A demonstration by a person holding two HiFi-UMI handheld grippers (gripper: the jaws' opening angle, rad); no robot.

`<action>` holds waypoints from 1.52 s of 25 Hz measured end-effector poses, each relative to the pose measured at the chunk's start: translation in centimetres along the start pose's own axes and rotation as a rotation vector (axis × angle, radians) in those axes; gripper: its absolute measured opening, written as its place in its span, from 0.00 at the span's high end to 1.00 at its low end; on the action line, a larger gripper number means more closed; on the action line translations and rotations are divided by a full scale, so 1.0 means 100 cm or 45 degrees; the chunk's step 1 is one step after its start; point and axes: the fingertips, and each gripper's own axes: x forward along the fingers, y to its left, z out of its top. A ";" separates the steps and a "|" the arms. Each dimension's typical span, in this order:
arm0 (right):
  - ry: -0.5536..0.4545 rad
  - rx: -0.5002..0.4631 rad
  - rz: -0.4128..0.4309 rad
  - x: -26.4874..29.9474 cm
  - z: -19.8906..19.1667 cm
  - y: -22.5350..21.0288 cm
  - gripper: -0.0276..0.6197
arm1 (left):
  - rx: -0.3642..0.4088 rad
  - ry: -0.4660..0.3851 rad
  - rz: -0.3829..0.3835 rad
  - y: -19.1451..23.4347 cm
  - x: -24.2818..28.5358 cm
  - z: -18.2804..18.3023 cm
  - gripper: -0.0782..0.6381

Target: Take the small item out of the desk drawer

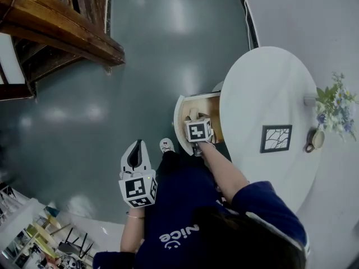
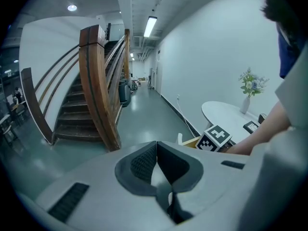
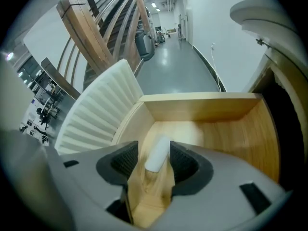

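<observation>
Showing honey-tan wood grain in the drawer [image 3: 216,124]; wearing plain white on the small item [image 3: 157,153] and desk [image 1: 263,88]; gleaming grey-teal across the floor [image 1: 168,49].

Cool even light, ceiling strips [image 2: 150,26] glaring off glossy floor [image 1: 174,15] — fisheye edges dark, perhaps soft.

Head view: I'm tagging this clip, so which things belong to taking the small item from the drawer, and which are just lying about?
In the job:
- drawer, pulled open
- small white item lying in it
- right gripper, open, jaws either side of the item

Lying about:
- picture frame and flowers on the table
- staircase
- left gripper, shut, empty
</observation>
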 end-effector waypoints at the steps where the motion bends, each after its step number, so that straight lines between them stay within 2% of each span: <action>1: 0.012 0.005 -0.001 0.004 -0.001 -0.001 0.62 | -0.001 0.006 0.006 0.001 -0.001 -0.002 0.88; 4: 0.058 0.025 -0.005 0.016 -0.008 -0.004 0.61 | -0.006 0.028 0.028 0.005 -0.004 -0.008 0.88; 18: 0.189 -0.018 -0.053 0.050 -0.022 -0.015 0.59 | -0.005 0.088 0.110 0.021 -0.016 -0.025 0.88; 38: 0.260 -0.042 -0.049 0.070 -0.032 -0.017 0.59 | -0.016 0.135 0.158 0.025 -0.025 -0.042 0.88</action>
